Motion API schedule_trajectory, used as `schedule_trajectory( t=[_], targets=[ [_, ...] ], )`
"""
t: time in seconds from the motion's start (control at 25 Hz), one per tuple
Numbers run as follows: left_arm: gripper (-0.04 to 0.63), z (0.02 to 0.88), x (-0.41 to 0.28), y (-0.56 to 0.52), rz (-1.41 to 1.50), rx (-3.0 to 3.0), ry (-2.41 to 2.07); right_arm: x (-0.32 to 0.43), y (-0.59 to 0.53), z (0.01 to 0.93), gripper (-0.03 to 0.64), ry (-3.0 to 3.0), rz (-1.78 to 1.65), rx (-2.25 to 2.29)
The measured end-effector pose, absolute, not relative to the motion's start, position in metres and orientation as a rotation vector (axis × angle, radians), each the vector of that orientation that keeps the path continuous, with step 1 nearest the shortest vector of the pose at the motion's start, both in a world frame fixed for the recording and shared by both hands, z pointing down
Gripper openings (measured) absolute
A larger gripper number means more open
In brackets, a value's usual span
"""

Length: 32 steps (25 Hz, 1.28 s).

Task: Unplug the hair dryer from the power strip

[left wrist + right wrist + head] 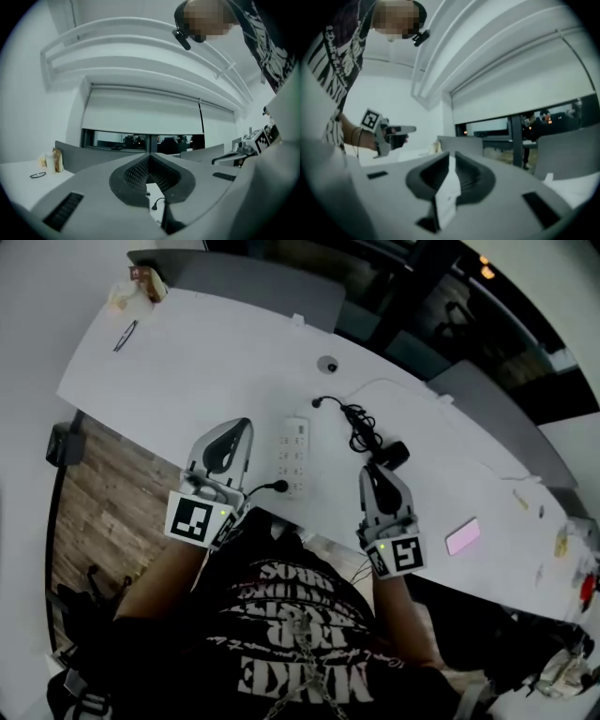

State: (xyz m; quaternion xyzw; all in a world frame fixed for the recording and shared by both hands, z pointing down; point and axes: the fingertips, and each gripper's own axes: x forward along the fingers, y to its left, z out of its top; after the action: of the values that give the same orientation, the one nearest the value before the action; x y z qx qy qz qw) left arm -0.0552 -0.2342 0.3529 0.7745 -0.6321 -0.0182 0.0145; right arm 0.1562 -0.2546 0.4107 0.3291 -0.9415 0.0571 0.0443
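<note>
Two grippers are held up over the near edge of the desk [187, 381], both pointing level across the room toward the window. The left gripper [150, 157] has its jaws together at the tips, with nothing between them. The right gripper [450, 157] has its jaws a narrow slit apart, and only white desk shows through the gap, so it holds nothing either.

Just past the right gripper's tips in the head view lies the hair dryer [396, 454]. It is a small dark lump on the white desk, apart from the jaws and slightly to their right. It is too small to make out which end is the nozzle, though its longer side seems to run across the desk. Its black cord [361, 432] is bunched in loops on the far side of it and trails off to the left. The cord ends in a plug [317, 402] that lies on bare desk just beyond the far end of the power strip [296, 457], not in a socket.

The power strip is white and lies flat between the two grippers. Its long axis runs away from the person, from the near edge toward the far one. A second black plug [278, 487] sits at the strip's near left corner, and I cannot tell whether it is plugged in. Its cord runs under the left gripper.
</note>
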Motion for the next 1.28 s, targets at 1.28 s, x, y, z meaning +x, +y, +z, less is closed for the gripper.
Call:
schedule_trajectory(
  t=[1.28],
  targets=[
    [0.023, 0.334, -0.078, -0.208, -0.096, 2.68, -1.658, 0.117, -0.199, 0.357, 0.035, -2.741, 0.068, 1.461]
  ],
)
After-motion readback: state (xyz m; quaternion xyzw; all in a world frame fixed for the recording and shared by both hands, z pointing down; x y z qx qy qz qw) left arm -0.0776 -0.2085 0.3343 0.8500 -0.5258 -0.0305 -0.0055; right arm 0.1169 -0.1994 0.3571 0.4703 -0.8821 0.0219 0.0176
